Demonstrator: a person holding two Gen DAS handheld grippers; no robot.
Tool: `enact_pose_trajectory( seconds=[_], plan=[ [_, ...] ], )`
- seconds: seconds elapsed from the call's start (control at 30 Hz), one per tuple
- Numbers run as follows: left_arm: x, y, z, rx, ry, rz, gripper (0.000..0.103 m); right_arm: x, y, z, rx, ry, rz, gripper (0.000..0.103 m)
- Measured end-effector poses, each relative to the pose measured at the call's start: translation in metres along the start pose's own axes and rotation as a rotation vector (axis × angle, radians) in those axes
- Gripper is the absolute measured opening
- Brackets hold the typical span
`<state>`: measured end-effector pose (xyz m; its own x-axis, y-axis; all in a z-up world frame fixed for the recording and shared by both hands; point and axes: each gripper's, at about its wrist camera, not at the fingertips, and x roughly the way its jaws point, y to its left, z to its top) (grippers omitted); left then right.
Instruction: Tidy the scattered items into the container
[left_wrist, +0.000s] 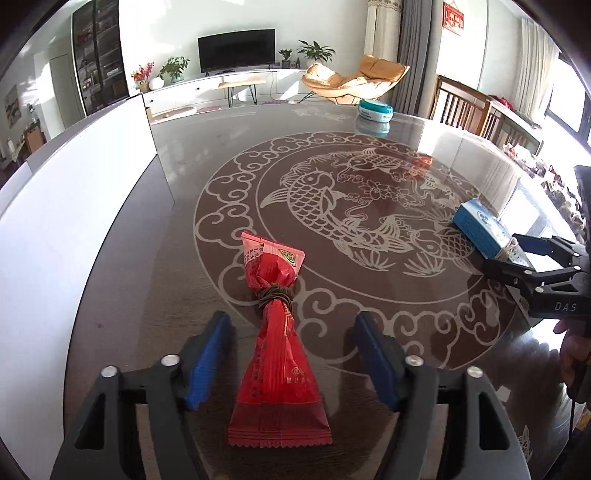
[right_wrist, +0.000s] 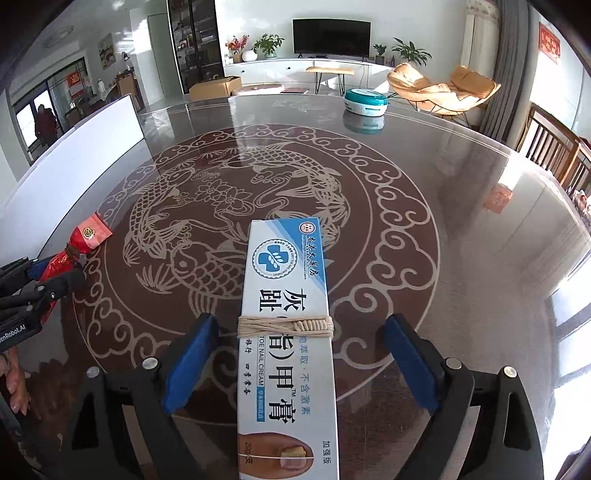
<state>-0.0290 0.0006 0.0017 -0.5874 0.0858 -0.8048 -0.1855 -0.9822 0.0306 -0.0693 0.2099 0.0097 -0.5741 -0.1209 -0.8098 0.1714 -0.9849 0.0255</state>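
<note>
Table (left_wrist: 369, 295): dark glossy top, carp-and-cloud motif | teal-and-white round device (right_wrist: 366, 99): at far edge, reflected in gloss | television (left_wrist: 236, 50): on white console | tan lounge chair (right_wrist: 443, 90): beyond table | wooden chairs (left_wrist: 465, 107): right side

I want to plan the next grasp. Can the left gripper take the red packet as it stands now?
Probably yes. The left gripper is open, with the red packet lying between its blue fingers on the table. Nothing blocks it; the right gripper is far aside.

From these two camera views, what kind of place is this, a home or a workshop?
Most likely a home living and dining room: a television on a low white cabinet, a tan lounge chair, potted plants, and a glass-topped dining table with a carp design and wooden chairs beside it.
</note>
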Motion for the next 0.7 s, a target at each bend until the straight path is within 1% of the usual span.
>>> enact_pose_trajectory(
  seconds=[0.07,0.1,0.13,0.17,0.2,0.23,0.7],
  plan=[
    [0.005,0.002,0.002,-0.01,0.015,-0.009,0.094,0.0,0.001,0.0,-0.005,0.001,-0.008,0.093],
    [0.008,0.006,0.003,-0.025,0.024,-0.015,0.097,0.001,0.002,0.0,-0.011,0.004,-0.013,0.093],
    [0.011,0.007,0.005,-0.032,0.034,-0.009,0.103,0.002,0.004,0.0,-0.018,0.008,-0.018,0.094],
    [0.013,0.008,0.005,-0.034,0.041,-0.006,0.103,0.004,0.006,0.001,-0.028,0.014,-0.02,0.096],
    [0.014,0.007,0.005,-0.033,0.041,-0.006,0.103,0.005,0.007,0.001,-0.036,0.021,-0.019,0.101],
    [0.015,0.006,0.004,-0.033,0.041,-0.006,0.103,0.006,0.008,0.001,-0.04,0.029,-0.016,0.103],
    [0.017,0.004,0.003,-0.034,0.038,-0.003,0.103,0.008,0.005,0.0,-0.037,0.029,-0.017,0.103]
  ],
)
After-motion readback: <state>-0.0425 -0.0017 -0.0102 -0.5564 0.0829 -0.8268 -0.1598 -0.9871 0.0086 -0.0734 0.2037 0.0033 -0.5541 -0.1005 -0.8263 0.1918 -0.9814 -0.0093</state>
